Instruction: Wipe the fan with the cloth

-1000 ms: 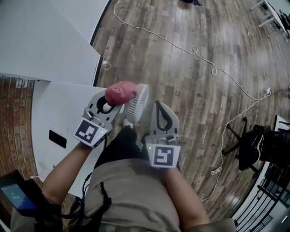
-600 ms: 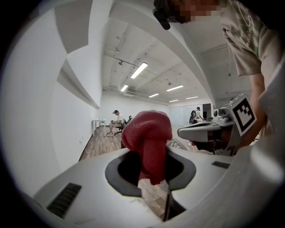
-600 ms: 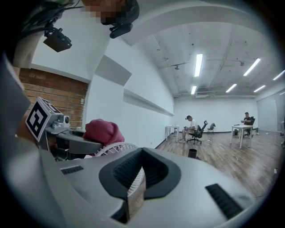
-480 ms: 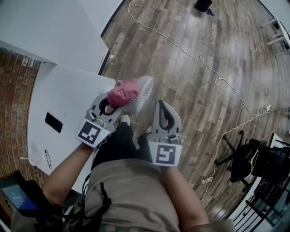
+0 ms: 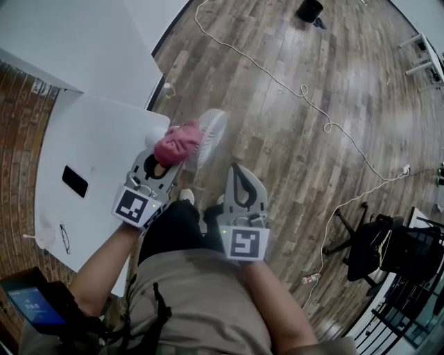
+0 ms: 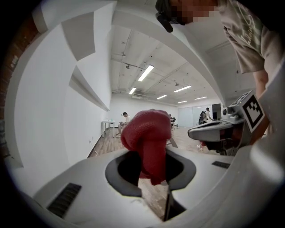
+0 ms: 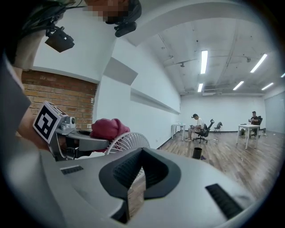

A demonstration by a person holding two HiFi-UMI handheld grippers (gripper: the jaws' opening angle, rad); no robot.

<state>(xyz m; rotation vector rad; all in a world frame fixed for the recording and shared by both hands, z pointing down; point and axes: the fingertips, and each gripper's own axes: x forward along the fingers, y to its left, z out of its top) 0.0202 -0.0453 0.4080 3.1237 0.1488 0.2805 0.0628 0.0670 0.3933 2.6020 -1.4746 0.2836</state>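
Note:
A small white fan (image 5: 211,133) with a round grille stands upright just past the table corner; its support is hidden. My left gripper (image 5: 168,157) is shut on a bunched red cloth (image 5: 175,142), which lies against the fan's left face. In the left gripper view the cloth (image 6: 149,141) hangs between the jaws of that gripper (image 6: 150,174). My right gripper (image 5: 238,175) is shut on nothing, right of the fan and apart from it. The right gripper view has its closed jaws (image 7: 133,180) low, with the fan (image 7: 129,140) and the cloth (image 7: 107,128) ahead at the left.
A white table (image 5: 97,132) lies at the left with a black phone (image 5: 75,181) and glasses (image 5: 64,238). A white cable (image 5: 312,97) snakes over the wooden floor. An office chair (image 5: 368,244) is at the right, a black bin (image 5: 310,9) far ahead.
My left gripper has carried the cloth from the fan's top rim down along its left face. The right gripper has shifted slightly and stays shut.

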